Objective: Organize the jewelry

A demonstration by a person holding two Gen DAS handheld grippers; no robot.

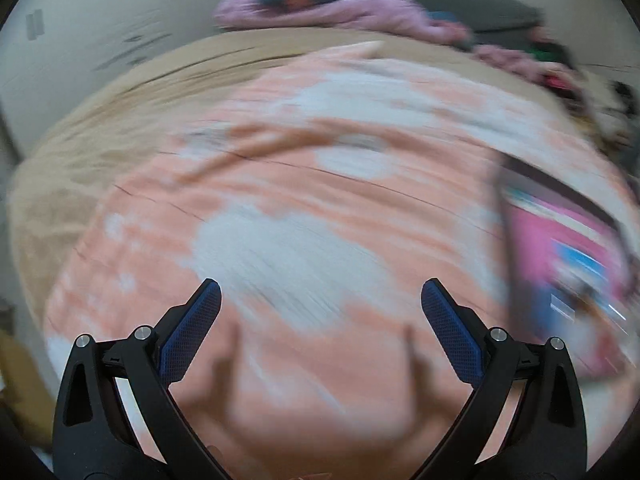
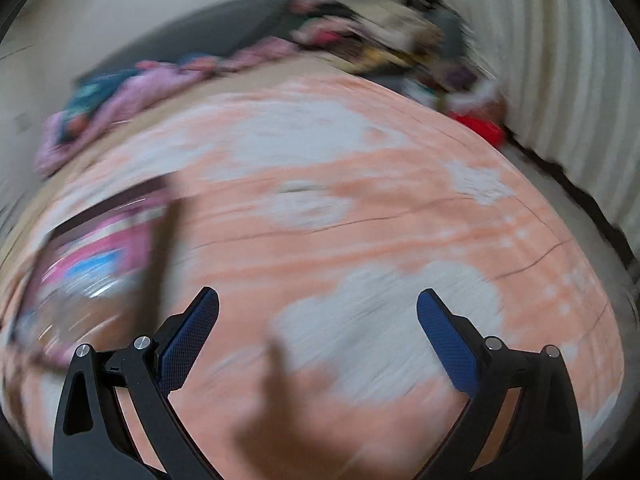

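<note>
While both views smear with motion blur, I log what holds: my left gripper (image 1: 321,292) is spread wide with nothing between its blue pads, and my right gripper (image 2: 318,300) likewise gapes empty. Both hang over a bed covered by a peach-and-white blanket (image 1: 304,208).

Step in hand, as I judge it: the approach, nothing picked yet. The only task candidate I can see is a pink box (image 1: 568,256), apparently open, lying toward the blanket's right edge in the left view and its left edge in the right view (image 2: 100,256), so it sits between my two grippers. Glints inside may be jewelry; too blurred to confirm.

Next move calls for steadying, then bringing one gripper in over the box.

Room: the blanket's middle is bare and wide. Clutter of pink clothes (image 1: 344,12) lines the far edge; a red item (image 2: 476,126) sits at the far right corner near a ribbed wall (image 2: 568,92).
</note>
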